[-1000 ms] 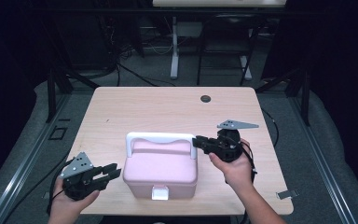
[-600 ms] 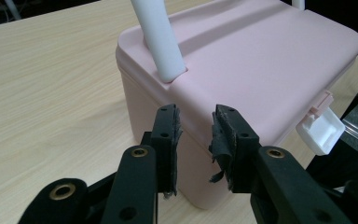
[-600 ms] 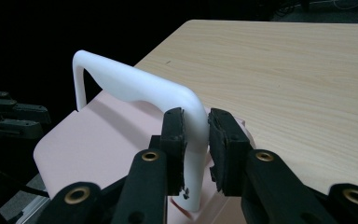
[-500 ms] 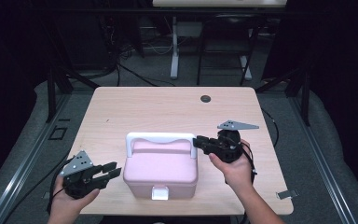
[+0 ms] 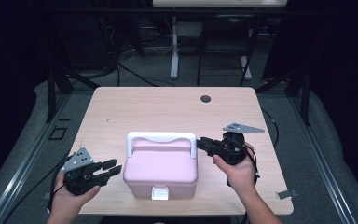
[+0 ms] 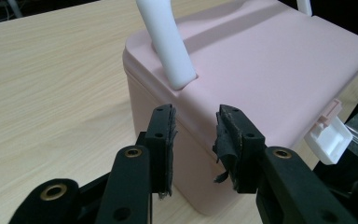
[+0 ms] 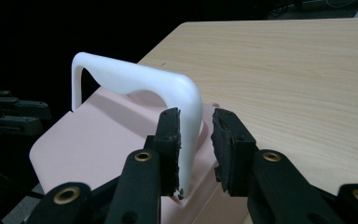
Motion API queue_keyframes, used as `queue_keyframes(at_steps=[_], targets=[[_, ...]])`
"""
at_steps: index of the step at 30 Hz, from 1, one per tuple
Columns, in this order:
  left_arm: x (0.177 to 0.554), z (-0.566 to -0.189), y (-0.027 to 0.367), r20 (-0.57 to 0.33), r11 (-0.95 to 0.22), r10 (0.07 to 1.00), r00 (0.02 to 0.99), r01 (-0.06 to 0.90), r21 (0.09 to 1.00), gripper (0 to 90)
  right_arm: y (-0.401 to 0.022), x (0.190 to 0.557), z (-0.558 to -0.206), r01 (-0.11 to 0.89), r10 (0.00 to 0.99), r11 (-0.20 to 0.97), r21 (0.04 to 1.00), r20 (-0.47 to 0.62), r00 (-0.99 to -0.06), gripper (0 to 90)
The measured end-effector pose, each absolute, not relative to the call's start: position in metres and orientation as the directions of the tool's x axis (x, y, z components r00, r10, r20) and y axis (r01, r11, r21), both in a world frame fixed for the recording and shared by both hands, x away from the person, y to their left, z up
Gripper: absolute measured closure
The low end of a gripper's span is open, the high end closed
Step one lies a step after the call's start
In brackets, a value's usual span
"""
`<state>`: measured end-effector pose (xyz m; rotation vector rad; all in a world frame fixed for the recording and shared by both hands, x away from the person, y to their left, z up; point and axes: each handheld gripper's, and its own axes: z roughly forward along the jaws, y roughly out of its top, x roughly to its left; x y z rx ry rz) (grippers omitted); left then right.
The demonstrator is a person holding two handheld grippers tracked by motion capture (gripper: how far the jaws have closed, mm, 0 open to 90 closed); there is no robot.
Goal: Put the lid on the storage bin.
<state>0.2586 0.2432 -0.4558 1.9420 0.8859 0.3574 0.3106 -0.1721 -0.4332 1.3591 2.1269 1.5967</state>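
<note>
The pink box (image 5: 161, 170) sits at the worktop's (image 5: 168, 112) near edge, lid down and white latch (image 5: 159, 192) apparently shut, handle (image 5: 161, 138) upright. Both grippers have just been opening: the left gripper (image 5: 111, 168) stands empty just beside the box's side, the right gripper (image 5: 204, 143) loosely straddles the handle's post, apparently not clamping it. Opening looks left to do. The room is dark, with cables on the floor (image 5: 140, 70)

A wooden table (image 5: 144, 107) carries a dark round grommet (image 5: 205, 98) near its far edge.
</note>
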Motion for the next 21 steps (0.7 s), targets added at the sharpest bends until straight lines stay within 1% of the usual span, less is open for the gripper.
queue_keyframes(at_steps=[12,21], targets=[[0.270,-0.453,0.245,-0.105,-0.292,0.721,0.685,0.438,0.850,64.7,-0.180,0.303,-0.437,0.534,0.750,0.015,0.846,0.343,-0.565,68.9],[0.280,-0.451,0.248,-0.112,-0.274,0.737,0.667,0.446,0.852,64.1,-0.189,0.302,-0.445,0.544,0.764,-0.016,0.839,0.361,-0.535,68.0]])
